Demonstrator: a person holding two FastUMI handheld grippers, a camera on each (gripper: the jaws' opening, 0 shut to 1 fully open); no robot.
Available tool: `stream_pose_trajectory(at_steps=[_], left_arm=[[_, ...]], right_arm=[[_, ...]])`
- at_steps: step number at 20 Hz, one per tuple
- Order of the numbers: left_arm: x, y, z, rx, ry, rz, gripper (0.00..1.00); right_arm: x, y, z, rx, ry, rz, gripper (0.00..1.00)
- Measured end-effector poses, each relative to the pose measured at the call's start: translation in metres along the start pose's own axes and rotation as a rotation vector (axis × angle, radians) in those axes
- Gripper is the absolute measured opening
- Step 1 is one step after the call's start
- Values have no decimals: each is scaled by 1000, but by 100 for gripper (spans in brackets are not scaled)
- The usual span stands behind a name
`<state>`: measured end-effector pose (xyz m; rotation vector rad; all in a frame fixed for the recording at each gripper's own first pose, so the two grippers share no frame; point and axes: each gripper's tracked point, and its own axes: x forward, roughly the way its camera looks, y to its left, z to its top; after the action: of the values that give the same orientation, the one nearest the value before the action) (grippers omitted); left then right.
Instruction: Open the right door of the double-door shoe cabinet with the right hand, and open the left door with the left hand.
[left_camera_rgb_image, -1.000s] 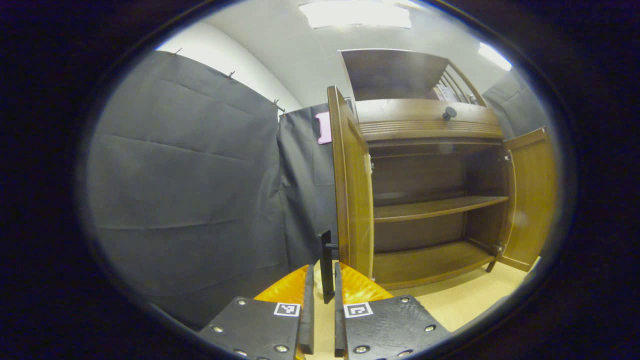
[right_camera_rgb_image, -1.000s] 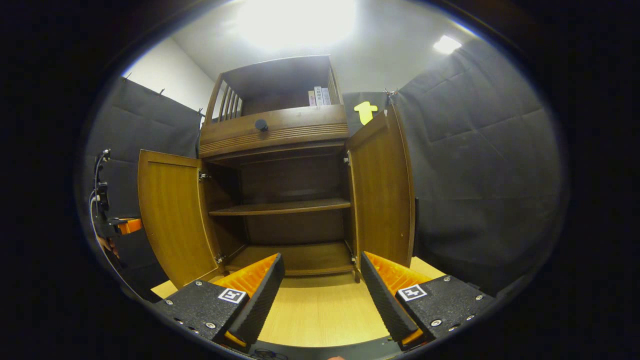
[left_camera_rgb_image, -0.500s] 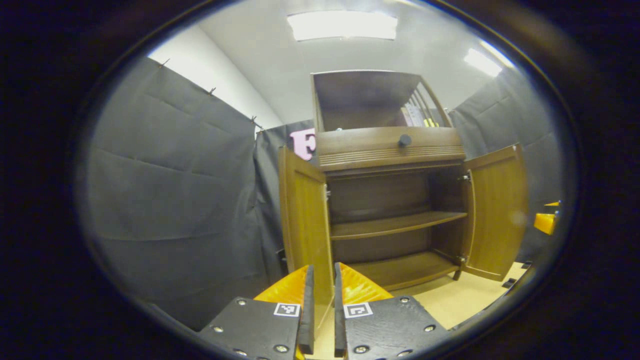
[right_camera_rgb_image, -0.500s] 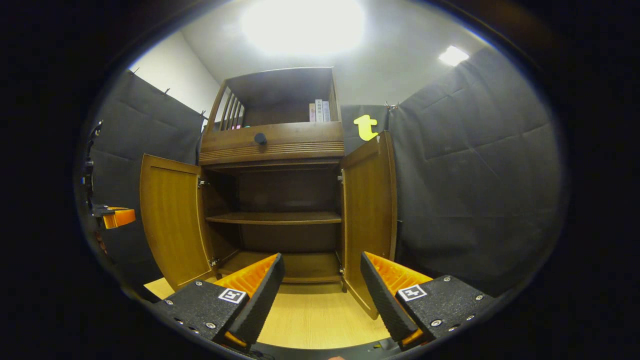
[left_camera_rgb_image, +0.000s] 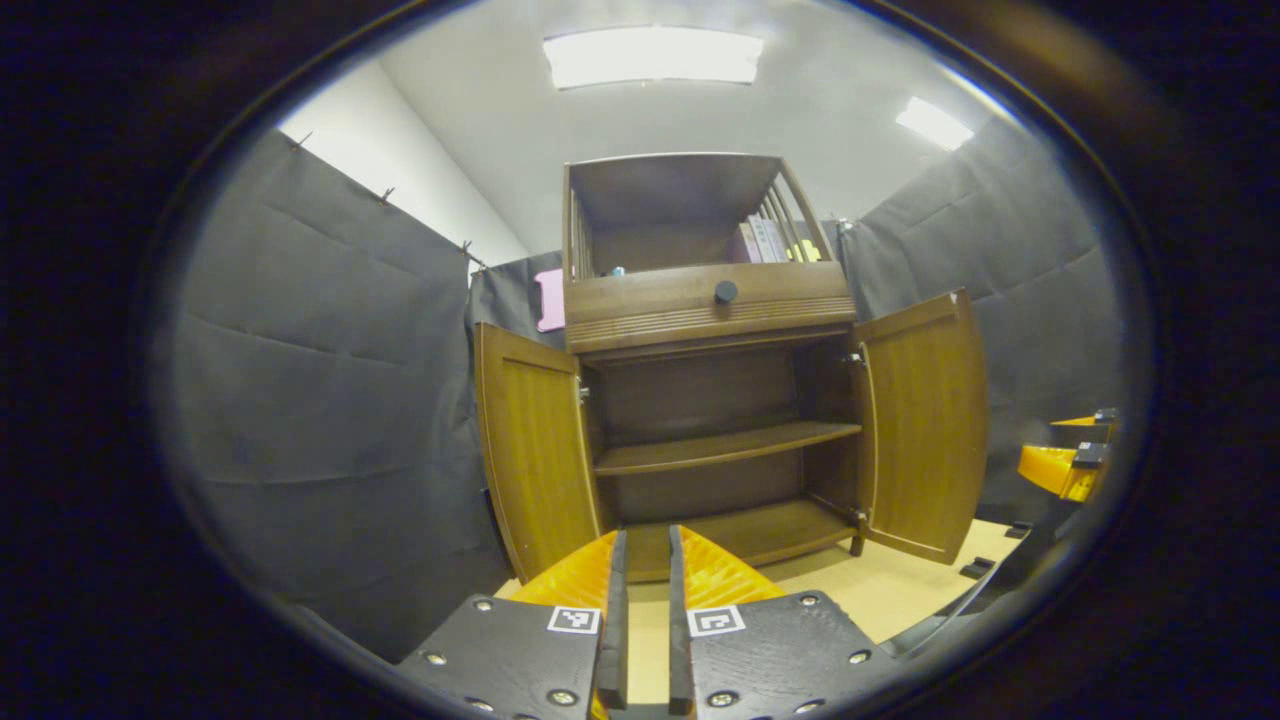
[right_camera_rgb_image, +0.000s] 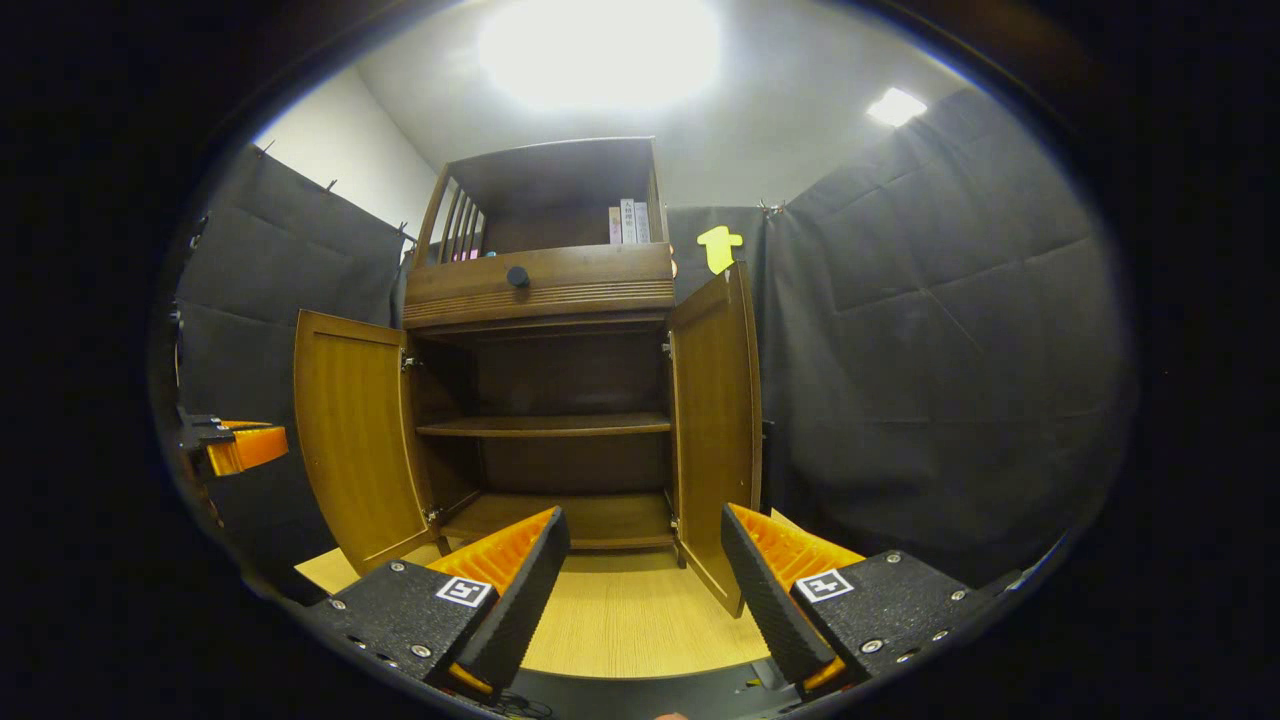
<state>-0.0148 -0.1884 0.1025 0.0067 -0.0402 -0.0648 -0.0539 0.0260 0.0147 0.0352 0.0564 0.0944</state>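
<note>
Holding 2 claws back from the shoe cabinet (left_camera_rgb_image: 700, 400), well apart from it: my left gripper (left_camera_rgb_image: 640, 630) has its fingers nearly together on nothing, my right gripper (right_camera_rgb_image: 640, 590) has them spread wide and empty. Item status: left door (left_camera_rgb_image: 535, 445) and right door (right_camera_rgb_image: 715, 420) both stand swung out, tall axes upright, the left door ahead and slightly left of my left claw, the right door just right of centre before my right claw. Change since 1 s ago: my left claw was clamped on the left door's handle and is now free and drawn back.
</note>
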Motion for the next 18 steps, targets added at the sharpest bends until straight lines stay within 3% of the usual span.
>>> stream_pose_trajectory(at_steps=[12, 18], left_arm=[[-24, 7, -10, -13, 42, 29, 95], [-24, 12, -8, 2, 43, 51, 95]], right_arm=[[-17, -9, 4, 6, -2, 0, 92], [-15, -8, 2, 0, 12, 5, 94]])
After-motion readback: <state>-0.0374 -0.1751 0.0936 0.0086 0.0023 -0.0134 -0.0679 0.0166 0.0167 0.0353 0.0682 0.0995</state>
